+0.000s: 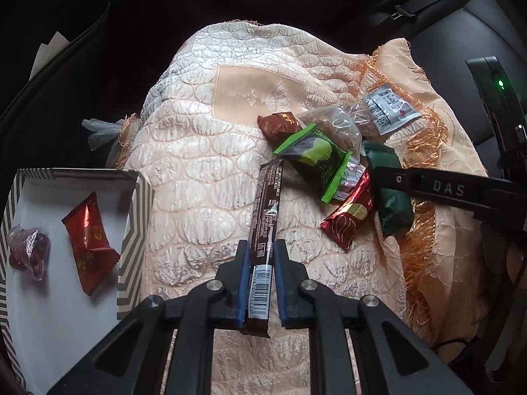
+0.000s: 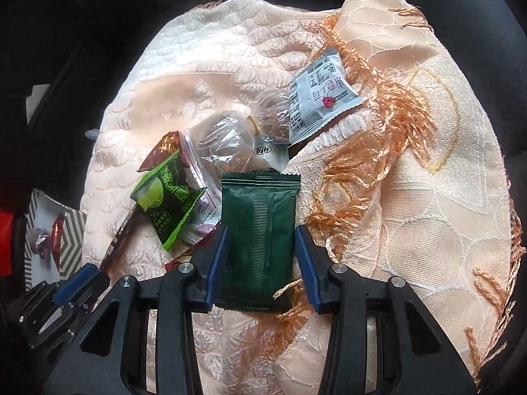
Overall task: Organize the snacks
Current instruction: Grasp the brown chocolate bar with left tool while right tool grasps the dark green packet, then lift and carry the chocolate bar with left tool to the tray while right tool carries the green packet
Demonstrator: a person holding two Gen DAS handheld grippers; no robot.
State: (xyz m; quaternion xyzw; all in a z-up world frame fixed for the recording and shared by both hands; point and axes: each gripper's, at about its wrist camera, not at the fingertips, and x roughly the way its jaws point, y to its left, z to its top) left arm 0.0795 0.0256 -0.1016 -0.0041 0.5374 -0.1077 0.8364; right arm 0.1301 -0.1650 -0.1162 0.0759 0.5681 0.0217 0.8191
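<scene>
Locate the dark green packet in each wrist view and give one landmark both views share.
Left wrist view: the dark green packet lies at centre right, partly hidden behind the right gripper's black fingers.
Right wrist view: the dark green packet lies at lower centre, between the blue pads, which stand apart from its edges.
Shared landmark: the bright green snack packet, left of the dark green one in both views.

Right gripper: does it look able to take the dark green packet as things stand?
Probably yes. The right gripper is open, a pad on each side of the dark green packet, neither clearly pressing. Nothing covers it; only orange fringe crosses its near corner.
</scene>
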